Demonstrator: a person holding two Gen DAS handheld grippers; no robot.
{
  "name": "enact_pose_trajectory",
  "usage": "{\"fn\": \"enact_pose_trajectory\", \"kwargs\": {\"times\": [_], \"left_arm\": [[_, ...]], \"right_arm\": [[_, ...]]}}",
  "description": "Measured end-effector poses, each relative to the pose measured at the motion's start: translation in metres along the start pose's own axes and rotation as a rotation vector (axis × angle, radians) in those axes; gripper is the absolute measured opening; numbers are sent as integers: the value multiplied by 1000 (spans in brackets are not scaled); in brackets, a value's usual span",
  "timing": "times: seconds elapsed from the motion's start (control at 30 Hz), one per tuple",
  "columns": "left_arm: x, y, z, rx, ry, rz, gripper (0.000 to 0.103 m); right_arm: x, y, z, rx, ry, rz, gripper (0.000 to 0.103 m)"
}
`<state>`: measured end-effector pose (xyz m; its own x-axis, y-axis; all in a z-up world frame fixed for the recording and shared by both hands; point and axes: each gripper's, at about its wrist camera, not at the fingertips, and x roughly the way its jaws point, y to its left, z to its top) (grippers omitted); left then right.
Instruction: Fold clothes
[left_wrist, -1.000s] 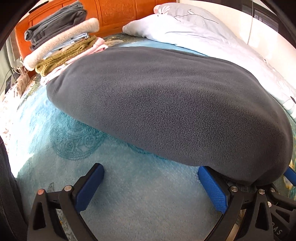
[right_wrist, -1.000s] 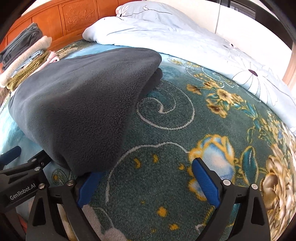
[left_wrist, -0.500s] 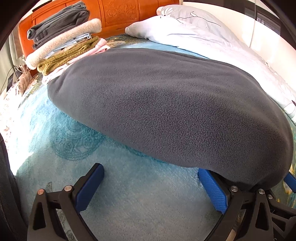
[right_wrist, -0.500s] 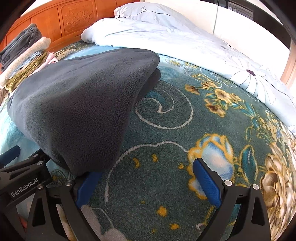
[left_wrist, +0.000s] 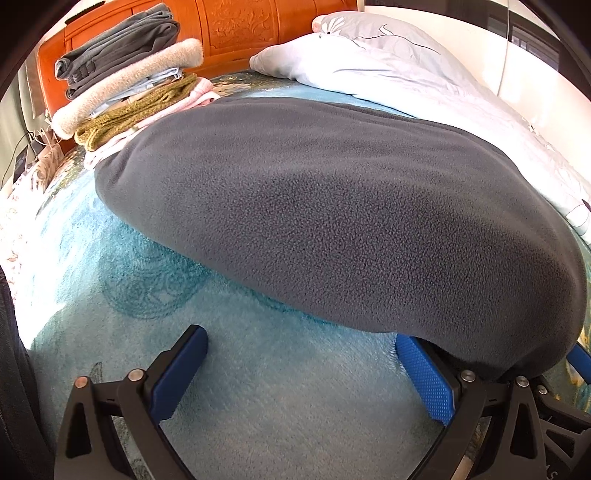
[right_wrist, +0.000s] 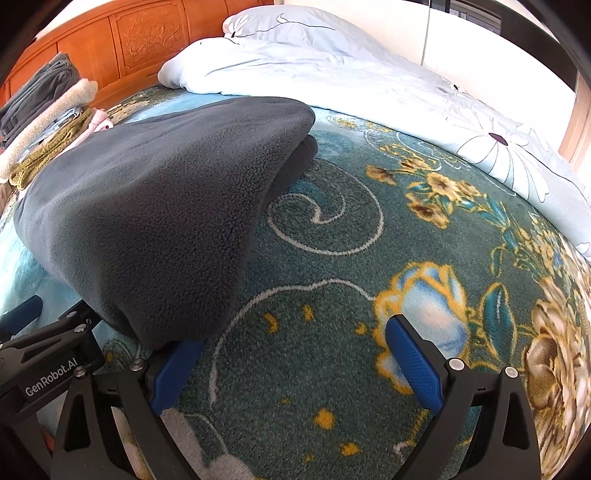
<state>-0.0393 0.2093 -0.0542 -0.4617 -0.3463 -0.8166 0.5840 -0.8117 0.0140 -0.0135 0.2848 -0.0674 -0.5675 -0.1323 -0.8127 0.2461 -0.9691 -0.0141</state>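
Grey fleece (left_wrist: 332, 229) now lifts slightly higher, draped across both wide-open, empty grippers, left (left_wrist: 301, 373) and right (right_wrist: 291, 369), so folding over seems next.

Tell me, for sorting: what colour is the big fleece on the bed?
Dark grey, plain fleece; clearest in the left wrist view.

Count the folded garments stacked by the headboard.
5 that I can tell apart: grey on top, then cream fleece, light blue, olive knit, pink at the bottom; more may be hidden.
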Motion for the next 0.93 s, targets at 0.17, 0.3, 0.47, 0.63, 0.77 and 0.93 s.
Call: {"fn": "enact_pose_trajectory", "kwargs": {"times": [0.17,0.3,0.47,0.63,0.77,0.93], "left_arm": [[7,8,4,2,1,1,103],[8,12,6,3,2,1,103],[13,7,8,6,3,-3,103],[14,10,10,5,5,-5,103],[14,10,11,4,7,-7,103],[14,11,13,3,11,-10,103]], "right_arm": [[-2,-3,-3,1,-6,1,98],[-2,-2,-3,0,-7,2,98],[-1,-2,-3,-1,-8,4,98],[0,-1,-2,-1,-9,4,98],[0,-1,-2,-1,-9,5,98],[0,-1,-2,-2,-9,6,98]]}}
